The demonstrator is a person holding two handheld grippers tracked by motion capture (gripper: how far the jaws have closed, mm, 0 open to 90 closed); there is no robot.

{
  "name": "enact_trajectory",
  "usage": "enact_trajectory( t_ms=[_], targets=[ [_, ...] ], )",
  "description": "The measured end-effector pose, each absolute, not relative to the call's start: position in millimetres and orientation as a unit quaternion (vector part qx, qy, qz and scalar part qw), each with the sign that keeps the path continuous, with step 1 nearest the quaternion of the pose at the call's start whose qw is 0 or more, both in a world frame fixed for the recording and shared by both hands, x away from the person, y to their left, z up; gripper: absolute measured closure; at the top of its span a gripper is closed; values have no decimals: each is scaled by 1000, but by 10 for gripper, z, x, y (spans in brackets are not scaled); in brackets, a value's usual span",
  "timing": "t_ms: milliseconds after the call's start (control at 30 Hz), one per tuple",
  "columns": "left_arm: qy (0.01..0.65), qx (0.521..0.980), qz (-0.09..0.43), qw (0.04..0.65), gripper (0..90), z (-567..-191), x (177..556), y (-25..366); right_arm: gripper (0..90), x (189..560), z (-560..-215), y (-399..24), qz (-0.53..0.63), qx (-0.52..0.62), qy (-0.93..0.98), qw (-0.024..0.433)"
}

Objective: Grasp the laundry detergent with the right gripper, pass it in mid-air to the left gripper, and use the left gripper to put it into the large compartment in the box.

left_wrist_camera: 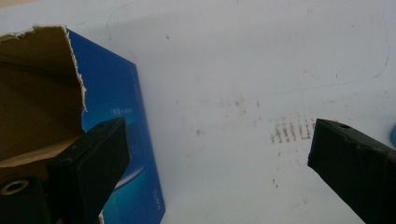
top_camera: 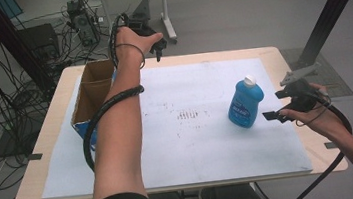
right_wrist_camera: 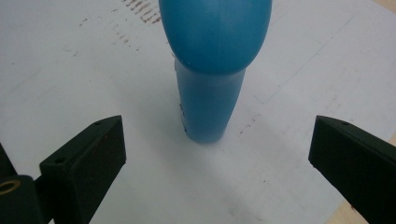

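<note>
At nine o'clock on the tabletop [top_camera: 179, 144] an open box [top_camera: 94, 91] is seen; the left tool [top_camera: 157, 45], released and empty, is held above its far corner. At three o'clock the bottle [top_camera: 245, 102] stands upright, just left of the right tool [top_camera: 277, 106], whose jaws are spread wide. The bottle should be centred between the jaws and gripped low on its body before lifting.

Even soft light, faint shadows, gripper views blurry
</note>
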State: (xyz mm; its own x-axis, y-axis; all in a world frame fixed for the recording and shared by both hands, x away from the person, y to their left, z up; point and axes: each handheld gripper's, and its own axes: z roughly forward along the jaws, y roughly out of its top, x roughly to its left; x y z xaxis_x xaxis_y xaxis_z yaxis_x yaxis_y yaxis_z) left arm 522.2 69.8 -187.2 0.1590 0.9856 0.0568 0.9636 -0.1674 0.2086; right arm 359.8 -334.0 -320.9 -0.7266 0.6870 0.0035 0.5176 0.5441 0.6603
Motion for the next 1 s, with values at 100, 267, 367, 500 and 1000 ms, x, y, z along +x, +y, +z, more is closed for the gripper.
enact_trajectory(
  t_ms=[100, 267, 367, 500, 1000],
  targets=[
    [641, 760, 89, 60, 58, -1896, 5221, 692, 37, 3624, -3254, -3333, 340, 343, 865, 135],
    [637, 763, 89, 59, 59, -1904, 5221, 674, 36, 3654, -3315, -3332, 356, 344, 858, 134],
    [637, 763, 91, 59, 58, -1902, 5219, 662, 35, 3674, -3362, -3334, 366, 344, 854, 134],
    [636, 764, 91, 61, 58, -1889, 5221, 662, 33, 3695, -3422, -3321, 379, 343, 849, 134],
    [631, 768, 89, 64, 58, -1908, 5214, 634, 29, 3749, -3683, -3243, 416, 328, 835, 150]
  ],
)
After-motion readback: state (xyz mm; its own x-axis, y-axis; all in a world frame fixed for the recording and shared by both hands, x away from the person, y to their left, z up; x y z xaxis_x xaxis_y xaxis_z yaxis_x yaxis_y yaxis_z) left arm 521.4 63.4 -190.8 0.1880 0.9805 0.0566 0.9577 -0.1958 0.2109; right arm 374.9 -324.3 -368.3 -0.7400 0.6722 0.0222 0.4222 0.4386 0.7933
